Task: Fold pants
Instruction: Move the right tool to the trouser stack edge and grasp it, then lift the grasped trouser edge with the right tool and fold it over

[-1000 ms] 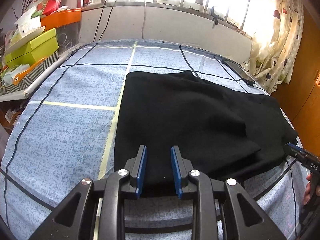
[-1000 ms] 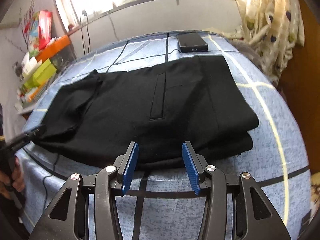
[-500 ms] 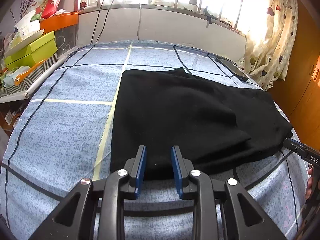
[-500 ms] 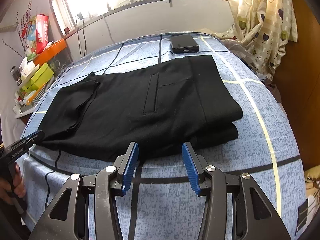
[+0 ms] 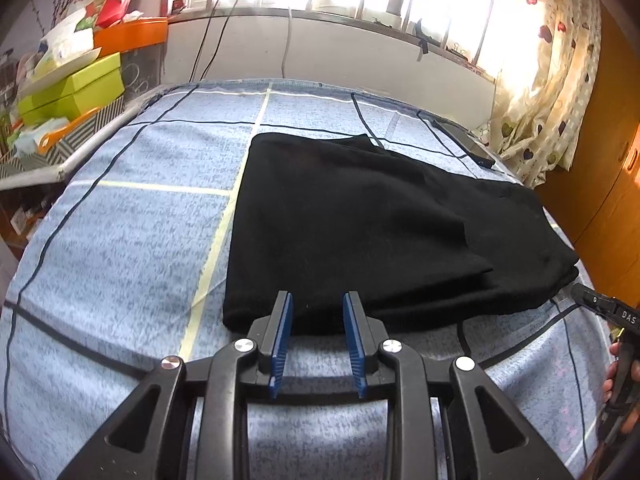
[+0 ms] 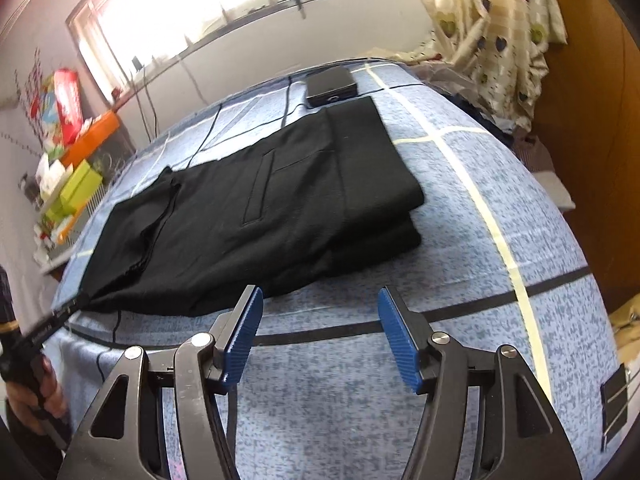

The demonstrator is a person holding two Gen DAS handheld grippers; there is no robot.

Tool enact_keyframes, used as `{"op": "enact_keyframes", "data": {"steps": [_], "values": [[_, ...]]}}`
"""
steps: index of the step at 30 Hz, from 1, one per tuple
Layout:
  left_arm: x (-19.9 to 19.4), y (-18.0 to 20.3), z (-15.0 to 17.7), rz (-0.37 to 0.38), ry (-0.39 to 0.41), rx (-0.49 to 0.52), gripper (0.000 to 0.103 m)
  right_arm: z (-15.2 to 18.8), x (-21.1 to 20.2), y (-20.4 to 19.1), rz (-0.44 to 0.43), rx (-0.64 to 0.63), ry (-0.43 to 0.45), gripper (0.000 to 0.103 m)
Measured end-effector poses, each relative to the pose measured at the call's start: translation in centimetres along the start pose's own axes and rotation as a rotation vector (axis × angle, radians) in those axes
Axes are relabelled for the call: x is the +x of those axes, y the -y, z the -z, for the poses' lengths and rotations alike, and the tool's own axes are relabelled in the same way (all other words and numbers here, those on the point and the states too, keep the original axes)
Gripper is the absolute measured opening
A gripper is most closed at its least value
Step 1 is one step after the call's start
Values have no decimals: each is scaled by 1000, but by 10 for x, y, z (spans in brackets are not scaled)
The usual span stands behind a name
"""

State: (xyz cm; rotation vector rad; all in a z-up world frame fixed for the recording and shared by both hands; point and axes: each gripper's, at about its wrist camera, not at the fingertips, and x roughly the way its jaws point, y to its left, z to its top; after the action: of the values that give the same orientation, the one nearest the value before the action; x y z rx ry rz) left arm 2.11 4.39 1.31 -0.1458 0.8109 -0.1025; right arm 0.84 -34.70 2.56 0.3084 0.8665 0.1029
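Black pants lie folded in a flat rectangle on the blue checked bedsheet; a back pocket slit shows on top in the right wrist view. My left gripper hovers at the pants' near edge, its blue pads a narrow gap apart with nothing between them. My right gripper is just off the near right part of the pants over bare sheet, its jaws opening wide and empty. Each gripper's tip shows at the edge of the other's view.
A dark phone or power bank with a cable lies on the sheet beyond the pants. Green and orange boxes are piled left of the bed. A curtain and a wooden wardrobe stand to the right.
Both grippers have drawn back a little from the pants' near edge. The right gripper's jaws have spread much wider and it has rolled, tilting its view. The pants lie unmoved.
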Motion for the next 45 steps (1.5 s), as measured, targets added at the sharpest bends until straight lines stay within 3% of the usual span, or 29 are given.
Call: {"op": "enact_keyframes", "data": {"steps": [11, 21, 32, 45], "values": [[-2, 28, -20, -12, 58, 107, 29, -19, 11, 22, -96, 162, 7, 61], [33, 32, -25, -65, -22, 83, 29, -31, 19, 39, -163, 304, 59, 61], [34, 31, -24, -54, -22, 75, 29, -24, 17, 26, -156, 305, 54, 62], [34, 31, -24, -42, -24, 80, 33, -56, 43, 22, -135, 271, 45, 62]]}}
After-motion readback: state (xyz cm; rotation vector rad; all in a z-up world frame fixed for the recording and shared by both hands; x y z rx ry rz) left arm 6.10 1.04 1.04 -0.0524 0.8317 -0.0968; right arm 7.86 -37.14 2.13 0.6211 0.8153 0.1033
